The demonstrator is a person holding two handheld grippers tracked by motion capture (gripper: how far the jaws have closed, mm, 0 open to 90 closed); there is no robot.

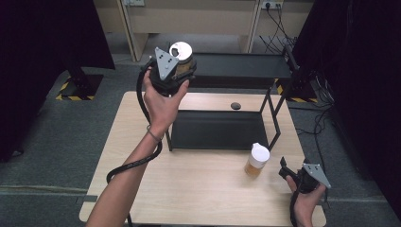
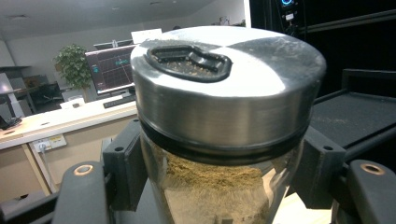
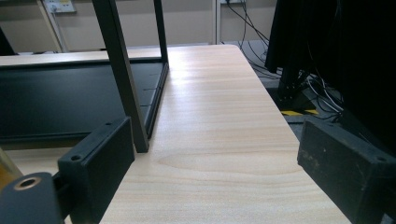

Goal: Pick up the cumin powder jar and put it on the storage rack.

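Spice jar held up at the rack's top shelf.

The left gripper [image 1: 177, 66] is clenched around a clear glass jar with a silver metal shaker lid [image 2: 224, 102], part-filled with tan ground spice, beside the black metal two-tier rack [image 1: 217, 128]. A second white-capped jar of amber-brown contents [image 1: 257, 161] stands on the pale wooden table [image 1: 198, 189]. The right gripper [image 1: 294, 174], low by the table's edge, has its jaws spread apart, nothing between them.

Silver-lidded jar [image 2: 224, 140], black rack [image 1: 217, 128], pale wood table [image 1: 203, 189]
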